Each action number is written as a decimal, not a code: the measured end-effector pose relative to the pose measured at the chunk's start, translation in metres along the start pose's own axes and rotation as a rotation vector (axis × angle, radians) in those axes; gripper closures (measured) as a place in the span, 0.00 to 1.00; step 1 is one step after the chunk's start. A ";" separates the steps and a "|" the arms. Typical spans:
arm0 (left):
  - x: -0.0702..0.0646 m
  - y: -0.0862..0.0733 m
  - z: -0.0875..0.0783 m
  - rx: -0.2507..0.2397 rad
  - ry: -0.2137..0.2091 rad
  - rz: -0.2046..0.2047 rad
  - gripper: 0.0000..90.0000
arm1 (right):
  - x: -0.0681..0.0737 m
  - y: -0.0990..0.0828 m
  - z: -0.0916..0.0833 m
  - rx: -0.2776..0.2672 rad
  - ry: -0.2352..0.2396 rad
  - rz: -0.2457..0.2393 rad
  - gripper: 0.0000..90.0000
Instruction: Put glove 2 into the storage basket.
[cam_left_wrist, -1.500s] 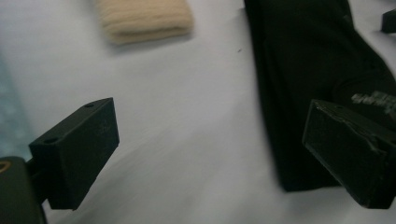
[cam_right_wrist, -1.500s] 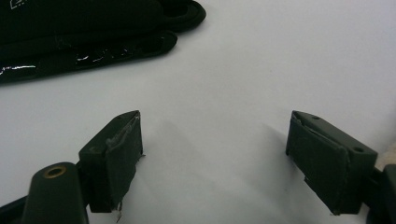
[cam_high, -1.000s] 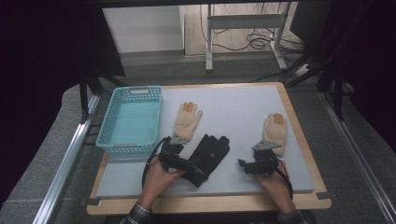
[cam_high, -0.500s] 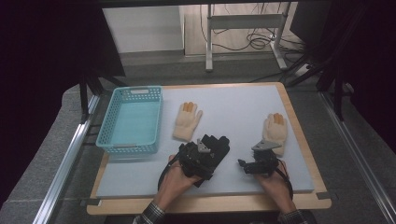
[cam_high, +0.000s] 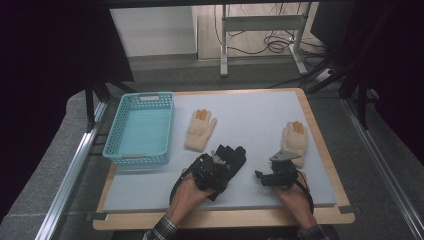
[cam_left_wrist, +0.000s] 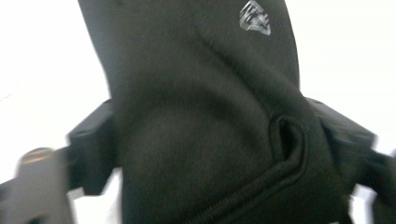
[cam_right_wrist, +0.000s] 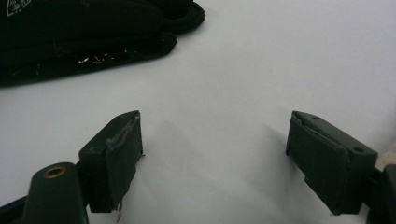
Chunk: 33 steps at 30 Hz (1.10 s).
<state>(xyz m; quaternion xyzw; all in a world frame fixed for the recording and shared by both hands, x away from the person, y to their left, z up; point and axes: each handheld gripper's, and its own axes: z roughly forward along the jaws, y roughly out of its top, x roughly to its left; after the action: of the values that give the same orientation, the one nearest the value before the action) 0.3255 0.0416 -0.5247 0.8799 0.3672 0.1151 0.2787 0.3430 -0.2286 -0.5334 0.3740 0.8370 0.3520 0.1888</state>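
1. We see our left hand-held gripper (cam_high: 216, 169) over the black glove (cam_high: 231, 157), near the bench's (cam_high: 250, 107) front middle; its jaws have just been closing, the fabric bunched between them and pressed.
2. Our right hand-held gripper (cam_high: 265, 177) rests open on bare mat, nothing between its jaws.
3. Cream gloves (cam_high: 200, 130) (cam_high: 295, 140) lie apart; the far half is open.
4. The basket (cam_high: 141, 157) stands at the left edge.
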 end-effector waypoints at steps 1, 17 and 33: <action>0.005 0.000 -0.002 -0.004 -0.001 -0.004 0.33 | 0.000 0.000 0.000 0.000 0.000 0.000 0.20; 0.034 0.016 -0.030 -0.080 -0.008 -0.046 0.70 | 0.000 0.000 0.000 -0.001 0.000 0.001 0.20; 0.099 0.035 -0.089 -0.127 0.168 -0.129 0.68 | 0.000 0.000 0.000 -0.001 0.001 -0.001 0.20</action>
<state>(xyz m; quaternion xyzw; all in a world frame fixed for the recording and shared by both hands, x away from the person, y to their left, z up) 0.3793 0.1279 -0.4325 0.8223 0.4371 0.1932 0.3089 0.3430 -0.2288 -0.5334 0.3731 0.8373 0.3524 0.1887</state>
